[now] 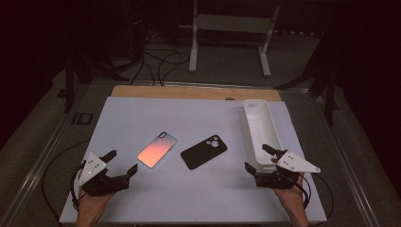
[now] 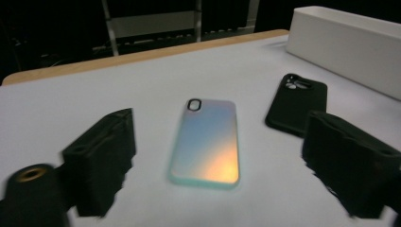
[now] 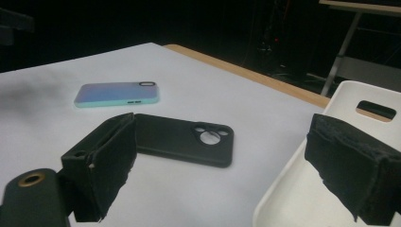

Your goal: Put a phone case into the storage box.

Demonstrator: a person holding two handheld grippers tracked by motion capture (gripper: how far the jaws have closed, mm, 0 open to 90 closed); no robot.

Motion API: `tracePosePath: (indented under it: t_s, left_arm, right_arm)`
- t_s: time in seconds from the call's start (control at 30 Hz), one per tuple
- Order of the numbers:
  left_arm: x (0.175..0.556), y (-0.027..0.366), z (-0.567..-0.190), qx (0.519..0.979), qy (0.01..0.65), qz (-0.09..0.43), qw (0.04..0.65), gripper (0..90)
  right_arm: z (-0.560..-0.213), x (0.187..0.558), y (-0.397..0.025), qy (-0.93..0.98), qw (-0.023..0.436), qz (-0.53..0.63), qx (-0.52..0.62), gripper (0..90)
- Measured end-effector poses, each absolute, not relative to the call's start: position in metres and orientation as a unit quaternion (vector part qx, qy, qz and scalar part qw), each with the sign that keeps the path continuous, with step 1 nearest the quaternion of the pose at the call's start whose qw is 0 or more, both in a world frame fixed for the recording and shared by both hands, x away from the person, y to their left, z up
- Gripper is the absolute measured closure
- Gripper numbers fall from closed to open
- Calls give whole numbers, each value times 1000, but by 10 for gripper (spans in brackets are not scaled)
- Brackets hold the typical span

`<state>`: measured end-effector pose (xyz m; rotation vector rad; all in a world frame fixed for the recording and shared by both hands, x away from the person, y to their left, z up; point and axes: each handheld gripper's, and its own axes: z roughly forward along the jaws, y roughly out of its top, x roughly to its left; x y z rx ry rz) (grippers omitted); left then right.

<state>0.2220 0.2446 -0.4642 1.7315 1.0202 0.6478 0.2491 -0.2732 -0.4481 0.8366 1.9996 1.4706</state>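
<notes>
An iridescent phone case [image 1: 157, 149] lies flat near the middle of the white board, its camera cutout pointing away. A black phone case [image 1: 204, 151] lies just right of it. My left gripper [image 1: 122, 161] stands open at the front left, nothing between its jaws; the iridescent case [image 2: 205, 142] lies ahead of it, with the black case [image 2: 296, 101] farther right. My right gripper [image 1: 259, 157] is open at the front right, straddling the near end of the white tray [image 1: 259, 130]. In the right gripper view the black case [image 3: 184, 138] lies ahead, the iridescent case [image 3: 117, 94] beyond it.
The long white tray [image 3: 302, 189] runs along the board's right side. A wooden table edge [image 1: 189, 91] shows behind the white board [image 1: 142, 113]. A white frame stand [image 1: 231, 33] and cables [image 1: 156, 61] sit on the floor beyond.
</notes>
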Motion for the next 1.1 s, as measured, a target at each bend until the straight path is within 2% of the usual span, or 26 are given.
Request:
tracePosePath:
  t_s: [0.07,0.1,0.7,0.93,1.1]
  left_arm:
    - [217,248,-465,716,424,270,485,58]
    - [214,251,-465,715,426,274,481,3]
    - [219,246,-458,730,430,272,456,0]
    - [233,236,-453,743,436,251,442,0]
    - [254,224,-449,765,438,241,406,0]
  right_arm:
    - [-448,249,-275,736,259,543,309,100]
    - [-448,249,-278,734,258,545,313,99]
    - [-450,250,-281,736,251,545,315,98]
    - [-451,252,-280,739,250,534,326,98]
    - [-450,251,-280,737,252,536,325,98]
